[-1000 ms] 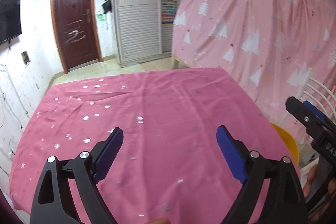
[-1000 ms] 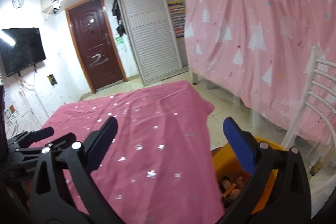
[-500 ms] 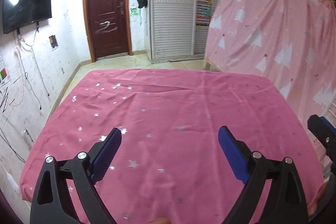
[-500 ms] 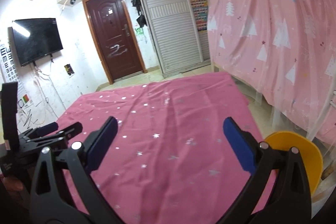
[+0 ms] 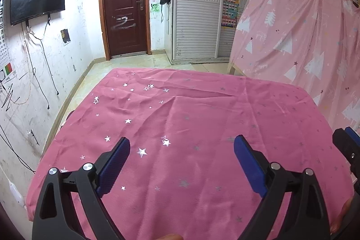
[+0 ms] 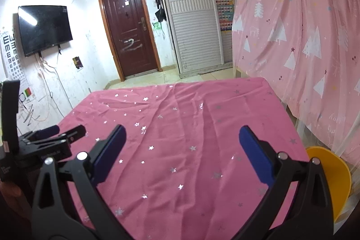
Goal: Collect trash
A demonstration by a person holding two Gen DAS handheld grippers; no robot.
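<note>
Beside table (image 6: 202,127) | yellow bin (image 6: 333,174) half hidden | both tongs agape

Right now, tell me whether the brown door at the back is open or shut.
Shut. The brown door sits flush within its frame in both views, and no gap shows along its edges.

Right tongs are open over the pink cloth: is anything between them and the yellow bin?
Nothing visible. The right tongs hang open and empty above the pink tablecloth, and the yellow bin sits just off the table's right edge. No trash shows on the cloth in either view; the bin's inside is hidden.
</note>
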